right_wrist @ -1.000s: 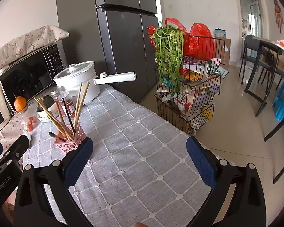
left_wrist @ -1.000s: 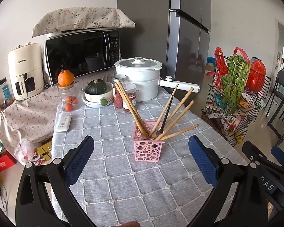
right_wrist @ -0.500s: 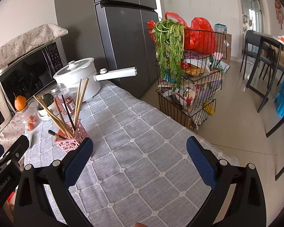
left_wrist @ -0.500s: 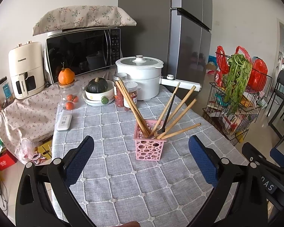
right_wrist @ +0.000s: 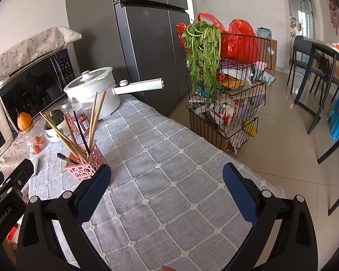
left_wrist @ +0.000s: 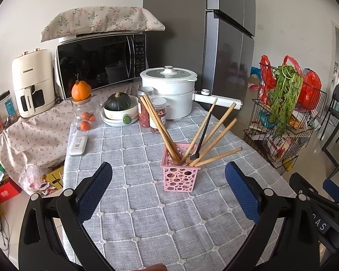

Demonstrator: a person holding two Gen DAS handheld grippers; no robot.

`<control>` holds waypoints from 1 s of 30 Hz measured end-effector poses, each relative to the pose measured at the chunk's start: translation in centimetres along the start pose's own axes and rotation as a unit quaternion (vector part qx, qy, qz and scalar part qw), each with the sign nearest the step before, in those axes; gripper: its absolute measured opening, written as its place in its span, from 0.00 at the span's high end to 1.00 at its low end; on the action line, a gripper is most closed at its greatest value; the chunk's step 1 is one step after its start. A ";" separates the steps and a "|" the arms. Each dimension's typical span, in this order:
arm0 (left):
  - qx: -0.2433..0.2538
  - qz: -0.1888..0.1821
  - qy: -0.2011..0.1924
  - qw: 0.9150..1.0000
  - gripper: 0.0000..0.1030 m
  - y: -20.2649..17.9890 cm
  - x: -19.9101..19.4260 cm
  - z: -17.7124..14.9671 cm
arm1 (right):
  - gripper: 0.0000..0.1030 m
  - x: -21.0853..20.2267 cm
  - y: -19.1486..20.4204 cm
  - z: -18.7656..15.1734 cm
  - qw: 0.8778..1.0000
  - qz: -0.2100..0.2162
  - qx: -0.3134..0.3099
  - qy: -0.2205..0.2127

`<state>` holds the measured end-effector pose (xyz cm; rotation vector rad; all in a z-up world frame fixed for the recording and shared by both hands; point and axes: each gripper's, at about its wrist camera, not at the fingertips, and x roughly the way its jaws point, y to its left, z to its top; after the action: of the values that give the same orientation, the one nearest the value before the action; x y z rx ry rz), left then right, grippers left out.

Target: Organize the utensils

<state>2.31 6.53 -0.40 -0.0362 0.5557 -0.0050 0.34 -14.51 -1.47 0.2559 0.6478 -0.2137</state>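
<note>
A pink perforated holder point(left_wrist: 180, 176) stands on the grey checked tablecloth point(left_wrist: 147, 203), with several wooden chopsticks point(left_wrist: 160, 126) and one black utensil point(left_wrist: 201, 140) leaning out of it. My left gripper point(left_wrist: 169, 192) is open, wide apart, just in front of the holder and holding nothing. In the right wrist view the same holder point(right_wrist: 85, 166) sits left of my open, empty right gripper point(right_wrist: 167, 192), which hovers over bare cloth near the table's right edge.
Behind the holder are spice jars point(left_wrist: 154, 113), a white electric pot point(left_wrist: 168, 90) with a long handle, a bowl with a squash point(left_wrist: 118, 108), a remote point(left_wrist: 78, 145), a microwave point(left_wrist: 101, 61) and an air fryer point(left_wrist: 31, 81). A wire rack point(right_wrist: 228, 94) with greens stands right of the table.
Both grippers have drawn slightly back and up from the table; the holder looks a little farther off. Nothing on the table has moved, and both stay open.
</note>
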 end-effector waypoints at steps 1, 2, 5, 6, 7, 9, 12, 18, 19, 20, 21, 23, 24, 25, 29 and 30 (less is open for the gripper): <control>0.000 0.000 0.000 1.000 0.07 0.1 0.0 0.0 | 0.07 0.0 0.0 0.0 1.000 0.000 0.000 0.001; 0.001 0.000 0.000 1.000 0.07 0.0 0.0 0.0 | 0.07 0.1 0.0 0.0 1.000 0.001 0.000 0.002; 0.001 0.001 0.000 1.000 0.07 0.0 0.0 0.0 | 0.07 0.2 0.0 -0.1 1.000 0.001 -0.001 0.004; 0.001 0.001 -0.001 1.000 0.07 0.2 0.0 0.0 | 0.07 0.2 0.0 -0.2 1.000 0.000 -0.001 0.005; 0.001 0.001 0.000 1.000 0.07 0.1 0.0 0.0 | 0.07 0.2 0.0 -0.3 1.000 0.000 -0.002 0.004; 0.001 0.001 0.001 1.000 0.07 0.1 0.0 0.0 | 0.07 0.2 0.0 -0.3 1.000 0.001 -0.003 0.006; 0.003 0.001 -0.001 1.000 0.07 0.1 0.0 0.0 | 0.07 0.3 -0.1 -0.4 1.000 0.002 -0.005 0.009; 0.000 -0.011 -0.010 1.000 0.11 0.3 -0.2 0.1 | 0.07 0.4 -0.1 -0.4 1.000 0.001 -0.005 0.010; 0.001 -0.013 -0.012 1.000 0.12 0.3 -0.2 0.1 | 0.07 0.4 -0.1 -0.4 1.000 0.001 -0.006 0.009; 0.003 -0.014 -0.013 1.000 0.12 0.2 -0.3 0.1 | 0.07 0.4 -0.1 -0.4 1.000 0.001 -0.006 0.009; 0.006 -0.015 -0.013 1.000 0.13 0.0 -0.3 0.1 | 0.07 0.5 -0.1 -0.4 1.000 0.001 -0.007 0.010; 0.010 -0.015 -0.014 1.000 0.13 -0.2 -0.3 0.0 | 0.07 0.4 -0.1 -0.4 1.000 0.000 -0.005 0.009; 0.011 -0.015 -0.014 1.000 0.13 -0.4 -0.2 0.0 | 0.07 0.4 -0.2 -0.4 1.000 0.000 -0.005 0.008; 0.013 -0.015 -0.012 1.000 0.13 -0.4 -0.1 0.0 | 0.07 0.4 -0.2 -0.4 1.000 -0.001 -0.005 0.006; 0.019 -0.012 -0.006 1.000 0.09 -0.6 0.0 -0.1 | 0.07 0.3 -0.4 -0.4 1.000 -0.003 -0.002 0.001; 0.017 -0.009 -0.006 1.000 0.07 -0.7 -0.1 -0.1 | 0.07 0.3 -0.5 -0.3 1.000 -0.003 -0.002 0.000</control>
<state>2.14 5.86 -0.39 -0.0072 0.5427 -0.0315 0.27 -14.91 -2.00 0.2511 0.6494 -0.2175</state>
